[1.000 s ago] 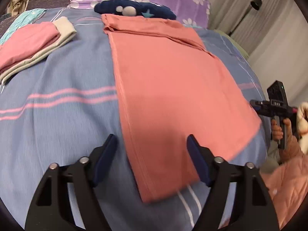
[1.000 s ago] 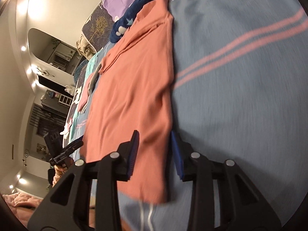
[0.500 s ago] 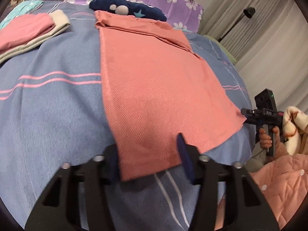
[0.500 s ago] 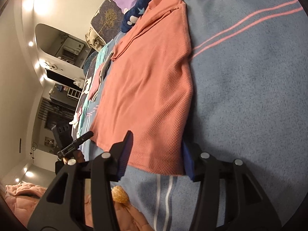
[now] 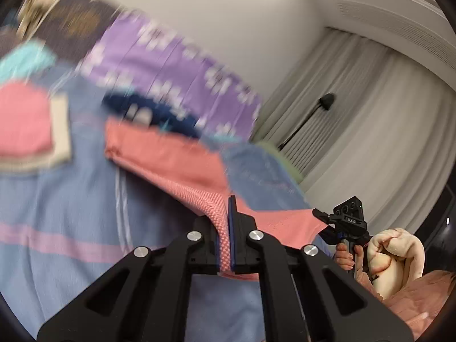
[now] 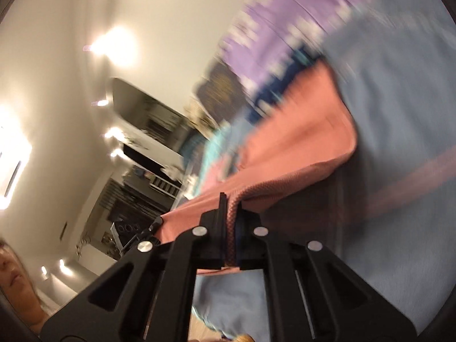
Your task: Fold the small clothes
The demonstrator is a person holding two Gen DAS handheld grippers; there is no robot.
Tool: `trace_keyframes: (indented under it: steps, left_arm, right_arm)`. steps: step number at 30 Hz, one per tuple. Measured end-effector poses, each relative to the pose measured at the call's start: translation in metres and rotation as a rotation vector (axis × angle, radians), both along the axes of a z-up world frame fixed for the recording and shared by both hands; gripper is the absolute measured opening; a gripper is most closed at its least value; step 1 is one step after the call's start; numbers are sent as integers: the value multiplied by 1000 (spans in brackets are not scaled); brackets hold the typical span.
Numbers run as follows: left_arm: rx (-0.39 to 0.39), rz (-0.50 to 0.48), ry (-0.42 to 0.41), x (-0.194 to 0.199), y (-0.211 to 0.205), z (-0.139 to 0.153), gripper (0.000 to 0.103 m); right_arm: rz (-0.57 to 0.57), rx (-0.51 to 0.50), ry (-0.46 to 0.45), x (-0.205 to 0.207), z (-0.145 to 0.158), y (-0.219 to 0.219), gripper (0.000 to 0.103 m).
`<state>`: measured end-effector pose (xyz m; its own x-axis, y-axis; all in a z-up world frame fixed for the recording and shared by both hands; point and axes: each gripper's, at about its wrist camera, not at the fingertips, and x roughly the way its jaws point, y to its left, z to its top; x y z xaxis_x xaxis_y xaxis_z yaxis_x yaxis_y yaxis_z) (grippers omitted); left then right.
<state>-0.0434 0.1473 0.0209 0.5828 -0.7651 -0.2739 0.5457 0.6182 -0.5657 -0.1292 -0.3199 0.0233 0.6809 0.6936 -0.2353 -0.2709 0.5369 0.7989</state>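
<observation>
Blue striped bed (image 5: 71, 213) underneath, both the left gripper (image 5: 228, 228) and right gripper (image 6: 231, 228) fingers clamped on the floppy salmon shirt's (image 5: 176, 159) near-edge corners, seems light and droopy.

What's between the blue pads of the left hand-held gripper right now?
A fold of the salmon-pink garment, pinched at its near edge; the left hand-held gripper is shut on it. The left wrist view shows this.
</observation>
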Motion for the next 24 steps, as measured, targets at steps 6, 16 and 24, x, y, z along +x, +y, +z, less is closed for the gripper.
trace_keyframes:
  steps: [6,16,24]
  left_arm:
    - [-1,2,-94,-50,4,35,4]
    - [102,46,138,-9,-5,-22,4]
    - [91,95,247,103,-16,-22,5]
  right_arm:
    - [-30,-86,-168,-60,51,-8,4]
    - [-72,-129,44,-23,-10,-6,4]
    - [-135,-192,83,100,-15,-12,4]
